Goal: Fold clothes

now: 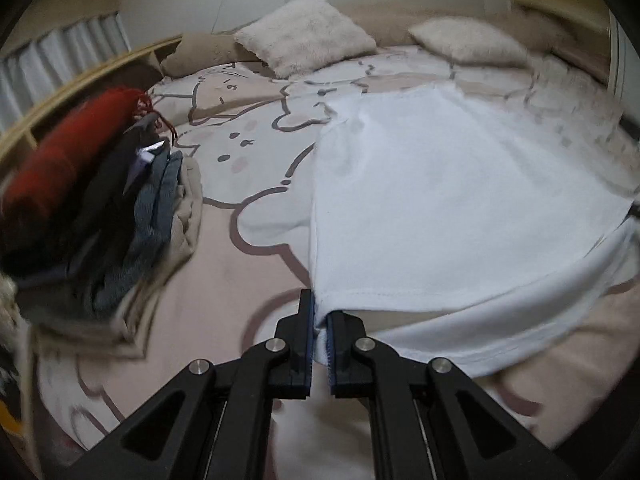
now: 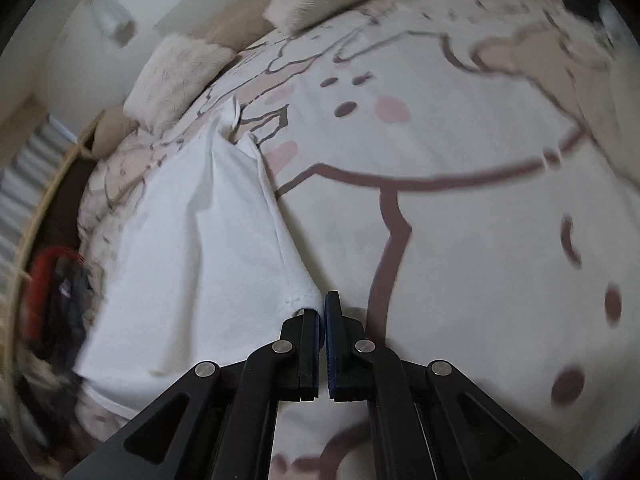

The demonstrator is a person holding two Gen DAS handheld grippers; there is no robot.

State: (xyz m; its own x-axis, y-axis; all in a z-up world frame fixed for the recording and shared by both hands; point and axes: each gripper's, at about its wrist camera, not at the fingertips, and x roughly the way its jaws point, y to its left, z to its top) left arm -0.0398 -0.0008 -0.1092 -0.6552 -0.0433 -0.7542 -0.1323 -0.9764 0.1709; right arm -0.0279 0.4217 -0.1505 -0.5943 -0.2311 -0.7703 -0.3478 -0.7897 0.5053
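Observation:
A white T-shirt (image 1: 448, 184) lies spread on the bed, its near hem lifted off the cover. My left gripper (image 1: 320, 312) is shut on the shirt's near left hem corner. In the right wrist view the same shirt (image 2: 192, 240) stretches away to the left, and my right gripper (image 2: 323, 308) is shut on its near right corner, with white cloth bunched at the fingertips. Both corners are held just above the bed.
The bed cover (image 1: 248, 152) is pink and white with cartoon outlines. A pile of clothes (image 1: 100, 208), red, dark and blue, sits at the left. Two fluffy pillows (image 1: 304, 32) lie at the headboard. A wooden bed rail (image 1: 80, 76) runs along the left.

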